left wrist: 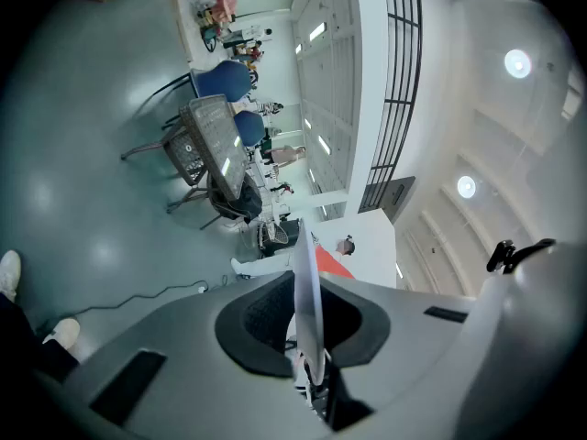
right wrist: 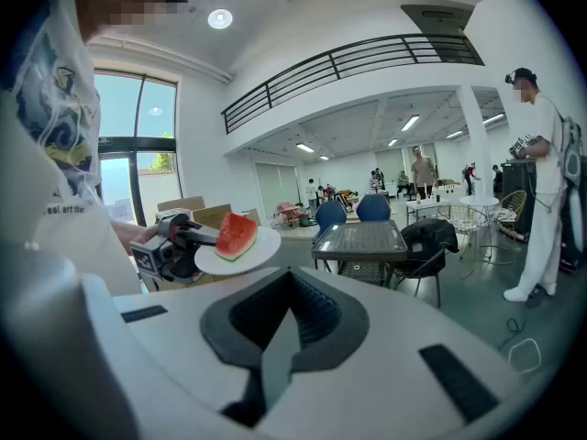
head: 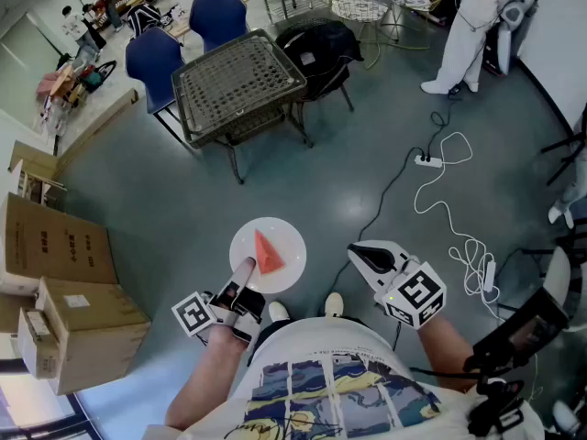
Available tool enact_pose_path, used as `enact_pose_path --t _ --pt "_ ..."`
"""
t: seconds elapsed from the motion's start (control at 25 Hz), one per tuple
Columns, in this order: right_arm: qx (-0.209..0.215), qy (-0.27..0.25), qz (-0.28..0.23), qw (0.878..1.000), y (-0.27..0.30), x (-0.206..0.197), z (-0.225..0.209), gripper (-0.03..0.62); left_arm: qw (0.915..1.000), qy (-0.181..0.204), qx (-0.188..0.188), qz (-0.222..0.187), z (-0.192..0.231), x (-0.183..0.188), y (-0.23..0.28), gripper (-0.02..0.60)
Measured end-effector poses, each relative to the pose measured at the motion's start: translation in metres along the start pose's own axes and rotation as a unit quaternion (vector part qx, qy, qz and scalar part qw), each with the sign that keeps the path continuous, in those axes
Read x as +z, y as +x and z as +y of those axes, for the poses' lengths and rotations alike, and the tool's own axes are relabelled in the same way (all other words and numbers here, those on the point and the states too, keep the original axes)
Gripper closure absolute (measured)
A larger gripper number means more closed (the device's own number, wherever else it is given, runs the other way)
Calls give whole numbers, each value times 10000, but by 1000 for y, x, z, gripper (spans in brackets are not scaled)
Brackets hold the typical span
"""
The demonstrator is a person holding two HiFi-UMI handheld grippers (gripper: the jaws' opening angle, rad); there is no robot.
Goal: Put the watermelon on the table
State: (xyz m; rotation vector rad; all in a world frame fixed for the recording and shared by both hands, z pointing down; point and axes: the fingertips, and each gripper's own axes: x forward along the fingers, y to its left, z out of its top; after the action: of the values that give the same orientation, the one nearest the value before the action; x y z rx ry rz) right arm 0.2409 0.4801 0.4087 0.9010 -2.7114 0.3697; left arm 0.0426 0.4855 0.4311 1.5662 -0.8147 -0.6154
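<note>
While on plate [head: 292, 244], red/grn watermelon [head: 268, 253] wedge

In the left gripper view the edge-on plate [left wrist: 305, 291] hides most of the watermelon [left wrist: 330, 262].

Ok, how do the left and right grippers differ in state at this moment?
The left gripper has its jaws shut on the rim of the white plate, which carries the watermelon slice; the right gripper has its jaws together on nothing. The left gripper bears a load out front; the right gripper is beside it, clear of the plate. Both are over the floor, short of the mesh table.
</note>
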Motion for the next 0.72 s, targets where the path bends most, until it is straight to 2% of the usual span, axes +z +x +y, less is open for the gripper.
enact_pose_path --t 0.28,0.52,0.72 --pt "131 -67 -62 9999 4 -1 1 586 9999 -94 30 -101 0 1 1 551" --pt "452 -149 89 9988 23 -3 -7 586 9993 -195 -21 -321 -4 6 0 551" --pt "455 -146 -55 9988 39 10 -10 585 9994 -173 40 -302 1 16 3 551"
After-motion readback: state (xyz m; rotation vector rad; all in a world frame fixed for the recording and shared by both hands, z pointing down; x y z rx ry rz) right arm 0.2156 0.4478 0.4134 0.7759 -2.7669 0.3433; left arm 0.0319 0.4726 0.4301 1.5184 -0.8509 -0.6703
